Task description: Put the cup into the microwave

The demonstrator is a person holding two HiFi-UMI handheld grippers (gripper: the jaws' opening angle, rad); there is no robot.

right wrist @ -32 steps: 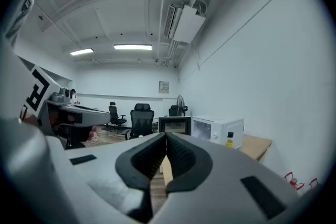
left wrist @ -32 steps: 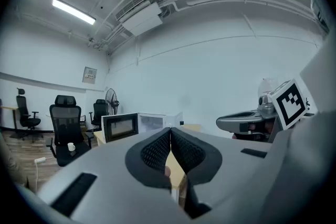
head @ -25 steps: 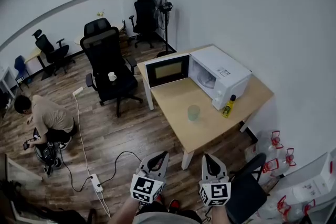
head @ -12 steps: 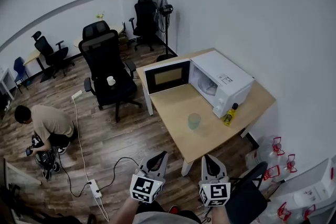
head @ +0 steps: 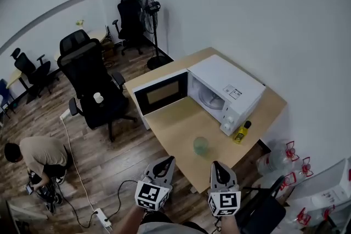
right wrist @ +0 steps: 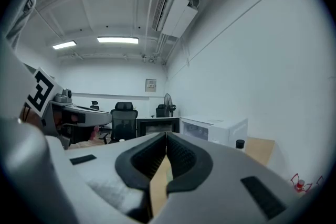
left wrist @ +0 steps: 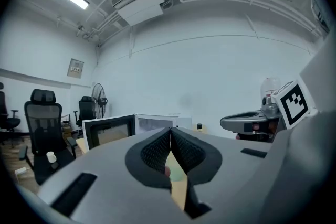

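Note:
A pale green translucent cup stands upright on the wooden table, in front of the white microwave. The microwave door hangs open to the left, and the glass turntable shows inside. My left gripper and right gripper are low in the head view, short of the table's near edge and apart from the cup. Both have their jaws pressed together with nothing between them. In the left gripper view the left gripper points at the microwave; in the right gripper view the right gripper does the same.
A small yellow bottle with a black cap stands by the microwave's right front corner. A black office chair holding a white cup is left of the table. A person crouches on the floor at far left; a power strip and cable lie nearby.
Both grippers and the head have moved toward the table: the table, cup and microwave now sit closer and lower in the head view. The jaws stayed shut.

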